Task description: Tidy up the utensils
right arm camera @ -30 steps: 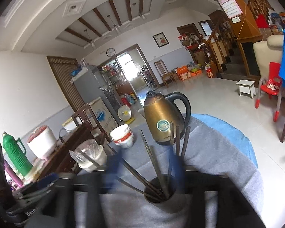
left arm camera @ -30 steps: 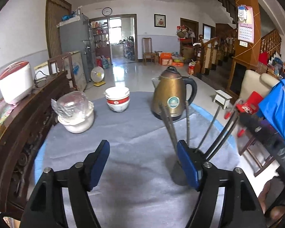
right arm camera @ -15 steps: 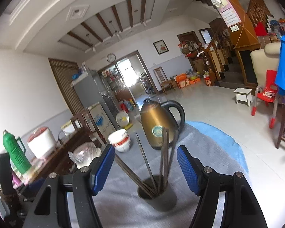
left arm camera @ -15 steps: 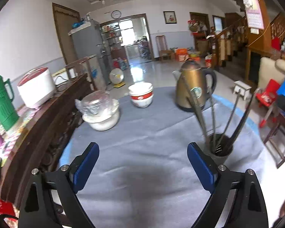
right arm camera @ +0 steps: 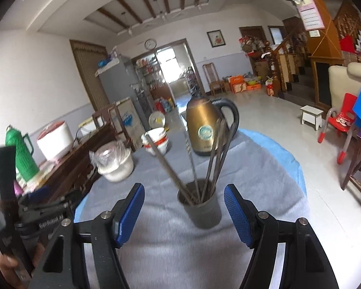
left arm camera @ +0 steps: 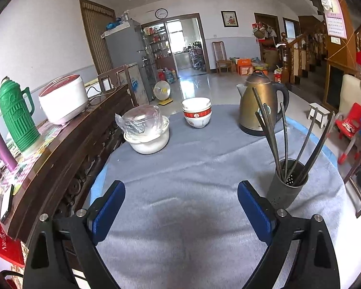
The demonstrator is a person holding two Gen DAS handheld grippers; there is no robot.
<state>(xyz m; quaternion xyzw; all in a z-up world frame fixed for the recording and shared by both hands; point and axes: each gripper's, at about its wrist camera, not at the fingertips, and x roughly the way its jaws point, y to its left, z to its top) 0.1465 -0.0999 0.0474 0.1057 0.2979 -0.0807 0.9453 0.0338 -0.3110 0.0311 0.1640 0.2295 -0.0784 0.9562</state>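
Grey perforated cylindrical holder [left arm camera: 288, 185] bears slim metal chopsticks [left arm camera: 269, 130].

Left gripper [left arm camera: 181, 210]: two black plastic arms with triangular cut-outs, round silver screw heads at the pivots, flat blue ribbed pads [left arm camera: 252, 213] on the inner faces.

Right gripper [right arm camera: 184, 213]: same build, with black arms, silver screws and blue textured pads [right arm camera: 130, 214].

In the right wrist view the left gripper's black body [right arm camera: 31, 219] shows at near left, carrying white lettering, blurred, with a hand [right arm camera: 9, 265] under it.
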